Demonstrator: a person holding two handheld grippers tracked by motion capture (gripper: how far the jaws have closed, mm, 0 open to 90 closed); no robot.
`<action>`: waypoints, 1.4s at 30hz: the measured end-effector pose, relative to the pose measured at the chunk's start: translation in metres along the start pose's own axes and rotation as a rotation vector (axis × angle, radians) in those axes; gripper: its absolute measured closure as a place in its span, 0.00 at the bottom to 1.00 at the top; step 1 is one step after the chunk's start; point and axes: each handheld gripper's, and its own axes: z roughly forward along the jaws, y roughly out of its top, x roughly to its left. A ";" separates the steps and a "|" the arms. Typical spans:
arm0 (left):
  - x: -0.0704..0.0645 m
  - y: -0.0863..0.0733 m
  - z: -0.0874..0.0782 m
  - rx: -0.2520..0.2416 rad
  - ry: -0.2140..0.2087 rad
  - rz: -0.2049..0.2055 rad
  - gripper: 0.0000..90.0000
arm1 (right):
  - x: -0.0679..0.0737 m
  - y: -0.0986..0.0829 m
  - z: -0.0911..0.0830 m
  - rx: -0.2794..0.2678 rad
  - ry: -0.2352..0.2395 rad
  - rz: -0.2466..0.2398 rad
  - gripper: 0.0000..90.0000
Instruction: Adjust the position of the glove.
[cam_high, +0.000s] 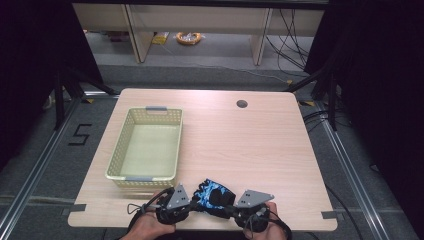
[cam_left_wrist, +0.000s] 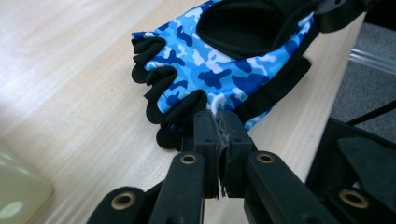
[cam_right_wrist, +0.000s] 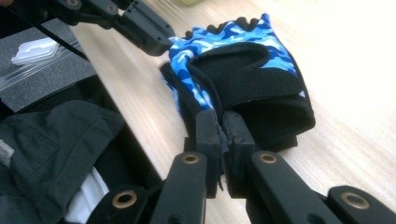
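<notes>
Two hands at the near edge of the table (cam_high: 280, 145), each with a gripper. Left gripper (cam_left_wrist: 218, 125) pinched tight on the finger end of the glove (cam_left_wrist: 219, 65), jaws almost touching with a bit of cloth between. Right gripper (cam_right_wrist: 221, 122) pinched tight on the black wrist strap end, jaws squeezed on the cloth. Blue and black glove stretched between the two grippers, low over the wood near the front edge. Pale yellow basket (cam_high: 125, 135) farther back on the left, near the glove but apart from it.

The glove (cam_high: 214, 194) lies on the table (cam_high: 250, 145), right of the basket (cam_high: 146, 146).
</notes>
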 end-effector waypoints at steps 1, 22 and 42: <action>0.000 0.001 -0.002 -0.012 -0.005 0.002 0.97 | 0.003 0.001 -0.003 -0.010 -0.009 -0.006 0.97; -0.009 -0.014 0.010 0.068 -0.038 0.016 0.87 | 0.001 -0.016 0.008 0.050 0.002 0.051 0.94; 0.002 -0.009 -0.001 0.045 -0.044 -0.069 0.53 | -0.019 -0.010 -0.017 -0.020 -0.053 0.171 0.54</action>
